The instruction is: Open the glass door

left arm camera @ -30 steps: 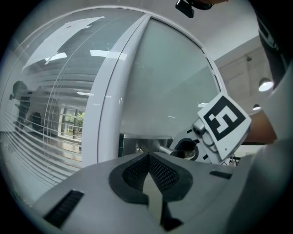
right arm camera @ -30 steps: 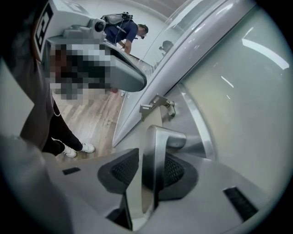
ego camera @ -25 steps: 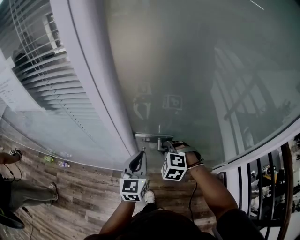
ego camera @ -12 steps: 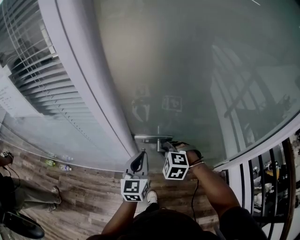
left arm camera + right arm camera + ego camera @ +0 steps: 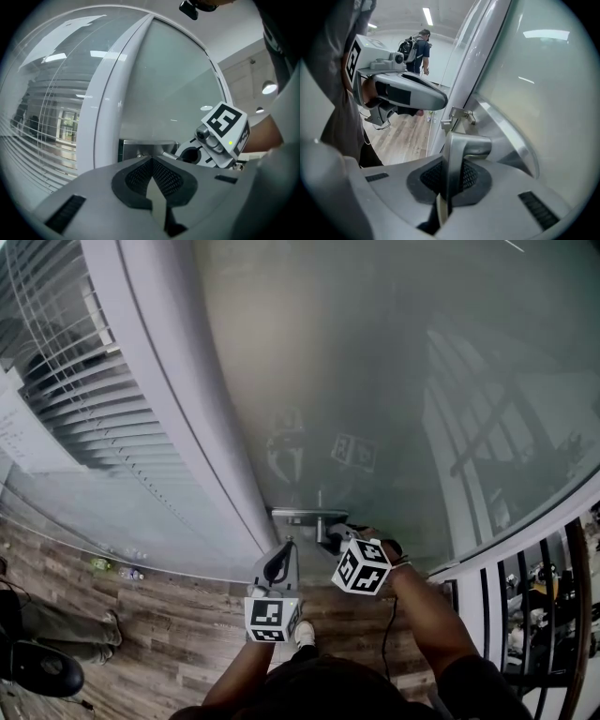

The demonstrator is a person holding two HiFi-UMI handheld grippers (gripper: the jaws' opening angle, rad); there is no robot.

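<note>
The frosted glass door stands straight ahead, its metal lever handle low on the left side by the white frame. My right gripper is shut on that handle; in the right gripper view the lever's grip runs between the dark pads, which press on it. My left gripper hovers just left of the handle and points level at the lock plate. Its jaws are shut with nothing between them. The right gripper's marker cube shows beside the plate.
Window blinds fill the panel left of the frame. A dark railing runs at the right. A bystander's legs and shoes are on the wooden floor at the left. A person with a backpack stands farther off.
The right gripper has rolled and tipped, its cube now lower and to the right by the handle. The left gripper stayed put. The bystander's feet at the left shifted.
</note>
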